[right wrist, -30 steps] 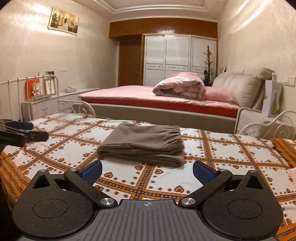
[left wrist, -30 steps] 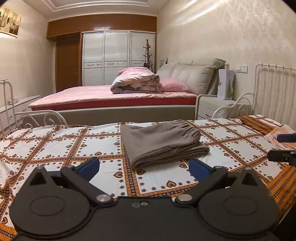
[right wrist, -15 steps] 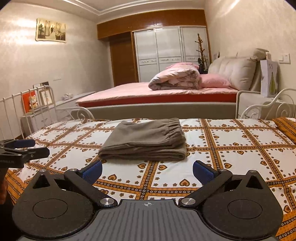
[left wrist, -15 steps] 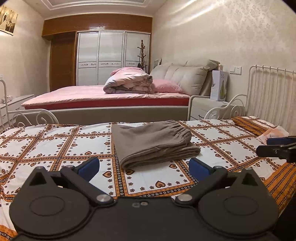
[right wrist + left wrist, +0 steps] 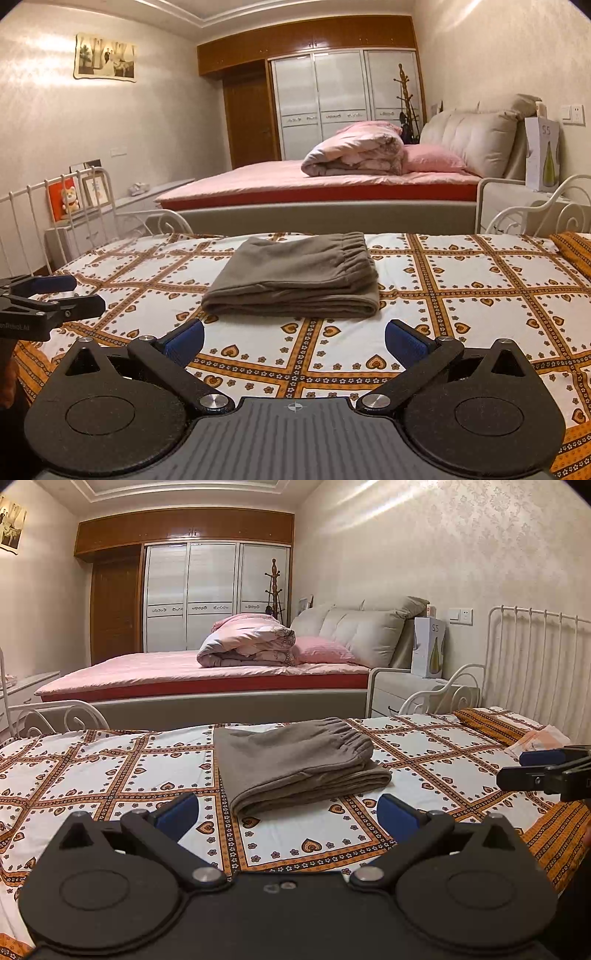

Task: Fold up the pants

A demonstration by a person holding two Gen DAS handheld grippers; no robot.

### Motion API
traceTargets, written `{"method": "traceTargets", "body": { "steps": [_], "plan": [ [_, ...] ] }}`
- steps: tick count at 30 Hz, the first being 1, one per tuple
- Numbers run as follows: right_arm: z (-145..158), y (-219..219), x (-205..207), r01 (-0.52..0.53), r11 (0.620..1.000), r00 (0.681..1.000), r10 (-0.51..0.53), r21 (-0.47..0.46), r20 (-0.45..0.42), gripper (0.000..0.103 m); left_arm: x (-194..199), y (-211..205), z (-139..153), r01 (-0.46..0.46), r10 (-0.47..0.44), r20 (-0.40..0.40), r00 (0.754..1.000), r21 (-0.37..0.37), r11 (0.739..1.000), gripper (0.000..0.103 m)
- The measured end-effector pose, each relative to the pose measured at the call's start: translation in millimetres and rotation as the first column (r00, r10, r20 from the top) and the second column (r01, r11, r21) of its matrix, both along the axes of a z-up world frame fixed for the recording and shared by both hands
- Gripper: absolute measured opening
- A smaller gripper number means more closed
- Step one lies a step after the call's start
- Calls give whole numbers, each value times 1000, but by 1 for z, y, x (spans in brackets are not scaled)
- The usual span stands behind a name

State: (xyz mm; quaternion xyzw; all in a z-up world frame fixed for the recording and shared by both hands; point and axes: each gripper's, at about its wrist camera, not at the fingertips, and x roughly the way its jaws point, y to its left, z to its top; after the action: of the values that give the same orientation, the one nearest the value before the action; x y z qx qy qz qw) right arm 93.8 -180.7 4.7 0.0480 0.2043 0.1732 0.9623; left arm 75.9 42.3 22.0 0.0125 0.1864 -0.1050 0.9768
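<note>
The grey-brown pants [image 5: 295, 764] lie folded in a neat stack on the patterned bedspread [image 5: 110, 775], elastic waistband on top at the far right. They also show in the right wrist view [image 5: 295, 280]. My left gripper [image 5: 288, 812] is open and empty, held back from the near edge of the stack. My right gripper [image 5: 293, 338] is open and empty, also short of the stack. Each gripper shows in the other's view: the right one [image 5: 535, 768] at the right edge, the left one [image 5: 51, 295] at the left edge.
A white metal bed frame [image 5: 535, 657] rises at the right end and another rail [image 5: 55, 206] at the left. A pink bed with a rolled quilt [image 5: 247, 646] stands behind. An orange pillow [image 5: 491, 723] and a paper [image 5: 539, 740] lie at right.
Both grippers stay open and have drifted slightly; the views shifted sideways a little. The folded pants have not moved.
</note>
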Motion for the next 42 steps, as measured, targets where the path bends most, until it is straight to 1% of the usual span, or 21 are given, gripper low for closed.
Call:
{"method": "traceTargets", "body": {
  "steps": [42],
  "plan": [
    [-3,1,2,-9,1000,1000,9,-3,-2,103,-2,-2,0,19,-19,8,1000,-5,1000,97]
  ]
}}
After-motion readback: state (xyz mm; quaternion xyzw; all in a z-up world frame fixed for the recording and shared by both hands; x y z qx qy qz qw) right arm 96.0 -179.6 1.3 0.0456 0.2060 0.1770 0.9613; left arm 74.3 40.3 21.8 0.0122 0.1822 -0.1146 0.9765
